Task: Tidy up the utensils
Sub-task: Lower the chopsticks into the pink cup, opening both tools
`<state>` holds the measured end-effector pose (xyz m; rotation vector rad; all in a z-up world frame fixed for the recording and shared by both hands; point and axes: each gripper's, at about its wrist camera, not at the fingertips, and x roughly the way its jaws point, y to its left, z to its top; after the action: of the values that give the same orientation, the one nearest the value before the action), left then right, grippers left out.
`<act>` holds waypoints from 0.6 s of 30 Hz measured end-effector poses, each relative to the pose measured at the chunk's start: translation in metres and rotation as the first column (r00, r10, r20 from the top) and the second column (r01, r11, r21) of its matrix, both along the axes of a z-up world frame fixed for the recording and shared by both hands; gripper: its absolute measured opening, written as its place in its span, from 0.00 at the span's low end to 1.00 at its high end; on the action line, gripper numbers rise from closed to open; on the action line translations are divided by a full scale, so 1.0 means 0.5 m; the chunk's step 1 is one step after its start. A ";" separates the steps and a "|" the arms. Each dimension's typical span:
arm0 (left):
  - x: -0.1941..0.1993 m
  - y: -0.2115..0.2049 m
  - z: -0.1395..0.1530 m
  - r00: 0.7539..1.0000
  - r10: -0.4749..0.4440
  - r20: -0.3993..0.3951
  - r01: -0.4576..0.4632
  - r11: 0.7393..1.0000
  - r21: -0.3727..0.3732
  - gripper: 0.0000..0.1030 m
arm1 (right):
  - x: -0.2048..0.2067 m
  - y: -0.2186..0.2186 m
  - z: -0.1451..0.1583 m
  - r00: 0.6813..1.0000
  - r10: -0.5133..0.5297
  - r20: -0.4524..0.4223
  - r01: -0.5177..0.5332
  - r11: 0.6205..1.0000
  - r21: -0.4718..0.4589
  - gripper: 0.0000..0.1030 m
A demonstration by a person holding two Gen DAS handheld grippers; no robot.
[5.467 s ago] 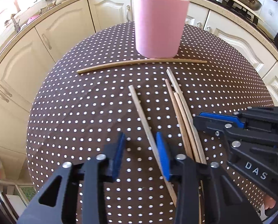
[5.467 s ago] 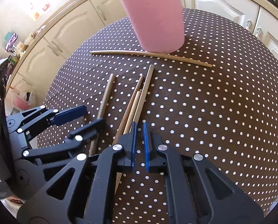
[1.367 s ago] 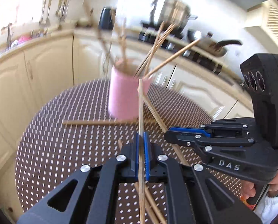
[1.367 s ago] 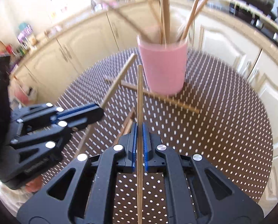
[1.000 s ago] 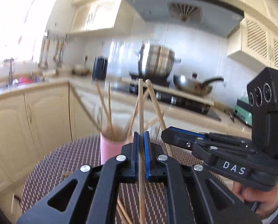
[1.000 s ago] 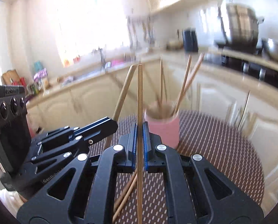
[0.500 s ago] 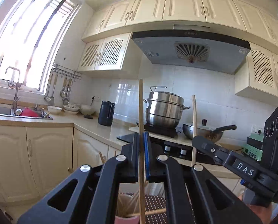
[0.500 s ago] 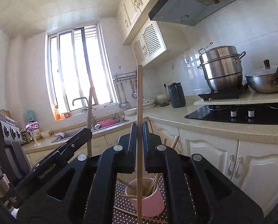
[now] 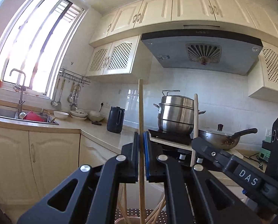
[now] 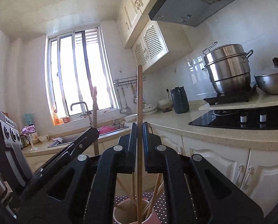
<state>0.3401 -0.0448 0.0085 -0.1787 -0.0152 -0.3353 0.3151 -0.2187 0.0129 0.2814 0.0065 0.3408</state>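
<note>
My left gripper (image 9: 142,136) is shut on a wooden chopstick (image 9: 141,110) that stands upright, its lower end over the pink cup's rim (image 9: 128,219) at the bottom edge. My right gripper (image 10: 138,128) is shut on another upright chopstick (image 10: 139,97), whose lower end hangs at the mouth of the pink cup (image 10: 154,218), which holds several chopsticks. The right gripper (image 9: 197,141) shows to the right in the left wrist view, with its chopstick (image 9: 195,115). The left gripper (image 10: 94,130) shows to the left in the right wrist view, with its chopstick (image 10: 94,104).
The cup stands on a brown dotted tablecloth (image 10: 160,201). Behind are cream cabinets (image 9: 51,158), a sink with a tap (image 9: 19,93), a dark kettle (image 9: 115,119), a steel pot (image 9: 176,112) and a pan (image 9: 221,136) on the stove under a hood (image 9: 202,52).
Both grippers have risen and tilted up to level with their chopsticks, which now stand upright over the cup. The table has dropped almost out of view.
</note>
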 end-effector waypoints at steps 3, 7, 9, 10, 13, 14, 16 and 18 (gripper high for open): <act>0.010 0.001 -0.006 1.000 0.011 0.003 -0.011 1.000 0.001 0.05 | 0.010 0.004 -0.004 1.000 0.012 0.011 -0.012 1.000 0.003 0.06; 0.022 -0.001 -0.017 1.000 0.022 0.001 -0.022 1.000 0.002 0.05 | 0.019 0.009 -0.012 0.999 0.029 0.031 -0.029 1.000 0.009 0.06; 0.027 -0.003 -0.022 1.000 0.024 -0.002 -0.024 1.000 0.000 0.05 | 0.023 0.012 -0.017 0.999 0.037 0.036 -0.037 0.999 0.006 0.06; 0.028 -0.003 -0.023 1.000 0.027 0.000 -0.027 1.000 0.003 0.05 | 0.026 0.013 -0.020 0.999 0.040 0.034 -0.040 0.999 0.008 0.06; 0.029 -0.007 -0.025 0.999 0.035 0.012 -0.036 0.999 0.019 0.05 | 0.031 0.017 -0.027 0.998 0.052 0.033 -0.052 0.999 0.004 0.06; 0.029 -0.009 -0.027 0.999 0.038 0.018 -0.038 0.999 0.025 0.05 | 0.032 0.018 -0.029 0.998 0.052 0.036 -0.052 0.999 0.000 0.06; 0.033 -0.011 -0.031 0.999 0.033 0.008 -0.033 0.999 0.029 0.05 | 0.037 0.018 -0.033 0.998 0.060 0.026 -0.060 0.998 0.000 0.06; 0.033 -0.013 -0.039 0.999 0.032 0.002 -0.032 0.999 0.035 0.05 | 0.036 0.018 -0.040 0.998 0.066 0.017 -0.066 0.998 -0.005 0.06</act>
<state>0.3567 -0.0514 -0.0108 -0.1438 -0.0133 -0.3035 0.3333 -0.2097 -0.0070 0.2747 0.0000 0.4083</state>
